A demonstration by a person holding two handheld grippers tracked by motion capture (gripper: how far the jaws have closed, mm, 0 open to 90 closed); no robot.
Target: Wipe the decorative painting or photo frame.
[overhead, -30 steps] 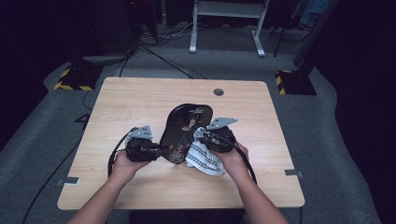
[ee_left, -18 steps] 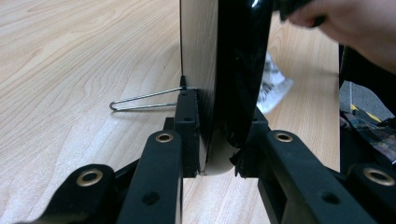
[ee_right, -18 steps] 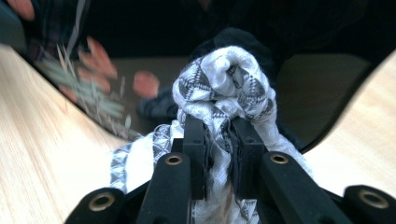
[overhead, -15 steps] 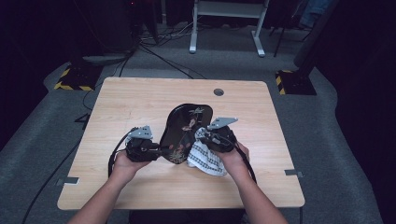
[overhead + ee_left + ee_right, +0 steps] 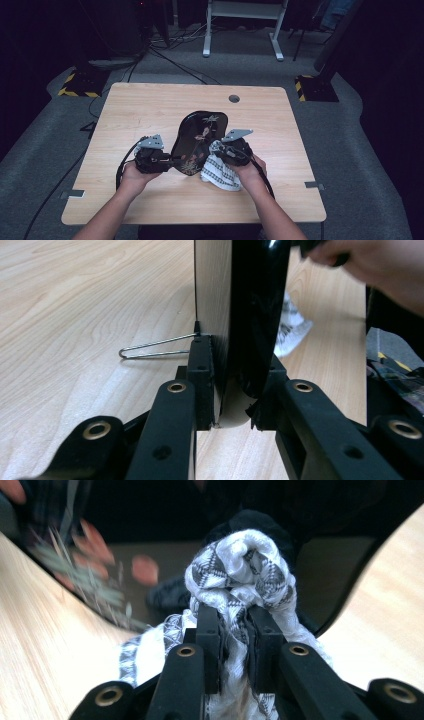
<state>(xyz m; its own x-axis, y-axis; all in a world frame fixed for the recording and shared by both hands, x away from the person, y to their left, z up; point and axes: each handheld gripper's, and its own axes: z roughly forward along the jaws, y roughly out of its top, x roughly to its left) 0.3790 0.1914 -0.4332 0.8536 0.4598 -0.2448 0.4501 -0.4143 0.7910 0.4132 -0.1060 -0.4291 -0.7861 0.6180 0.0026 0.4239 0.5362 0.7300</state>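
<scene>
A glossy black lacquer tray (image 5: 197, 141) with a flower pattern stands tilted on its edge above the wooden table (image 5: 150, 107). My left gripper (image 5: 169, 162) is shut on the tray's near left rim; in the left gripper view its pads clamp the tray's edge (image 5: 235, 365) from both sides. My right gripper (image 5: 220, 152) is shut on a bunched white cloth with a black pattern (image 5: 220, 172) and presses it against the tray's shiny face (image 5: 320, 570). The cloth's wad (image 5: 240, 572) bulges past the right gripper's fingertips, and its tail hangs down to the table.
A thin wire clip (image 5: 150, 347) lies on the table beside the tray's edge. A round cable hole (image 5: 233, 98) sits near the table's far edge. A white desk frame (image 5: 242, 25) and floor cables lie beyond the table.
The right gripper with the cloth has shifted slightly over the tray's face. The left gripper and the tray have stayed as they were.
</scene>
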